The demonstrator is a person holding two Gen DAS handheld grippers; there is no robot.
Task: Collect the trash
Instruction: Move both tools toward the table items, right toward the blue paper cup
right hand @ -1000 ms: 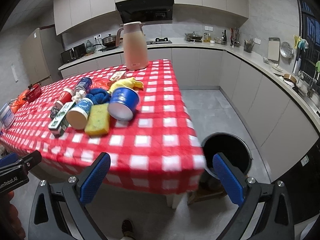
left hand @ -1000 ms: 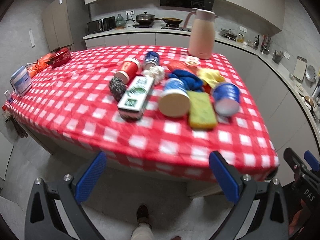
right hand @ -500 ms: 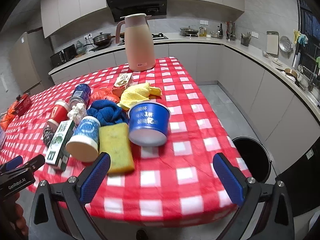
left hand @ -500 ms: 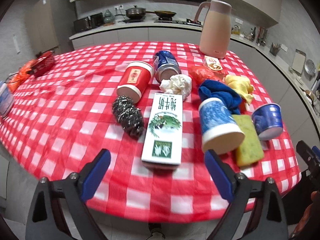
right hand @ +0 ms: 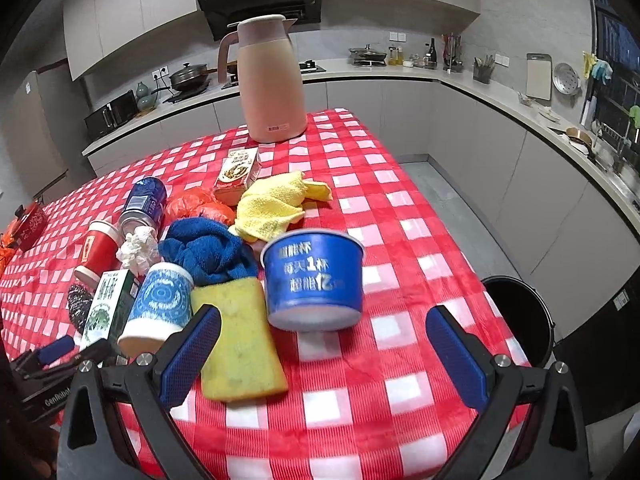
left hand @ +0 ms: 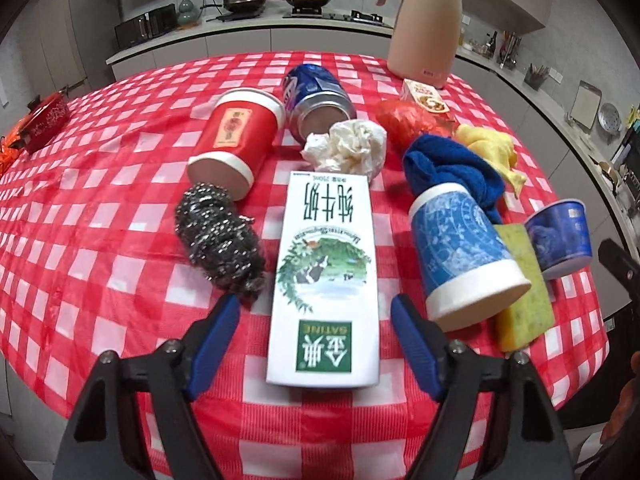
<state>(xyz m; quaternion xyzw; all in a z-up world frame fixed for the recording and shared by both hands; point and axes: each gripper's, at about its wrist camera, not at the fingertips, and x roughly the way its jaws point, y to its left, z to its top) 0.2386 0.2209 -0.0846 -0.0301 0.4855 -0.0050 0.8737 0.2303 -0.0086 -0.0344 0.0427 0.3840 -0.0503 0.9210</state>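
The left gripper (left hand: 316,316) straddles the near end of the white-and-green milk carton (left hand: 326,276) lying flat on the red-checked tablecloth (left hand: 100,248). Its jaws have just been closing, but the pads are not yet pressing the carton. Best to centre on the carton's long sides and squeeze squarely. The grey steel-wool scourer (left hand: 220,236) crowds the left pad and the tipped blue-patterned paper cup (left hand: 464,248) the right one (a tight slot). The right gripper (right hand: 324,348) hangs wide open and empty before the upturned blue plastic tub (right hand: 316,280), with the yellow sponge (right hand: 236,340) beside its left pad. The black bin (right hand: 520,320) stands on the floor past the table's right edge.
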